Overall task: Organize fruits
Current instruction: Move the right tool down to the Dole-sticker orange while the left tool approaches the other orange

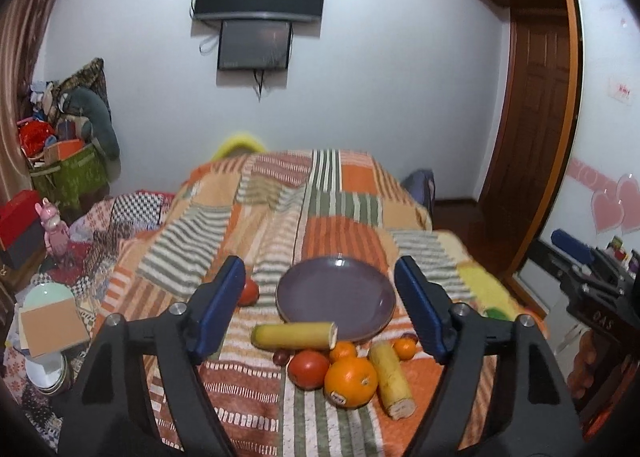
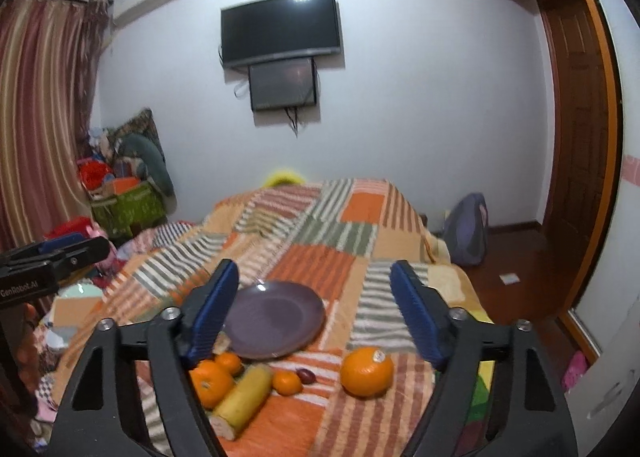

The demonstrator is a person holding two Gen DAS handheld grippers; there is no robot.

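An empty purple plate [image 1: 336, 297] [image 2: 276, 321] lies on the striped patchwork blanket. In front of it sit two cut banana pieces [image 1: 294, 335] [image 1: 392, 379], a large stickered orange [image 1: 351, 381], a tomato [image 1: 309, 369], small tangerines [image 1: 343, 351] and a dark plum [image 1: 281, 357]. Another tomato [image 1: 249, 292] lies left of the plate. In the right wrist view a second large orange [image 2: 367, 371] sits apart to the right. My left gripper [image 1: 319, 263] hovers open above the pile. My right gripper [image 2: 314, 265] is open too, with nothing between its fingers.
The blanket [image 1: 332, 197] covers a bed that drops off on the right to a wooden floor [image 2: 516, 261] with a backpack [image 2: 468, 229]. Boxes, toys and a pale bowl [image 1: 48, 297] crowd the left side. A green object [image 1: 494, 313] lies near the bed's right edge.
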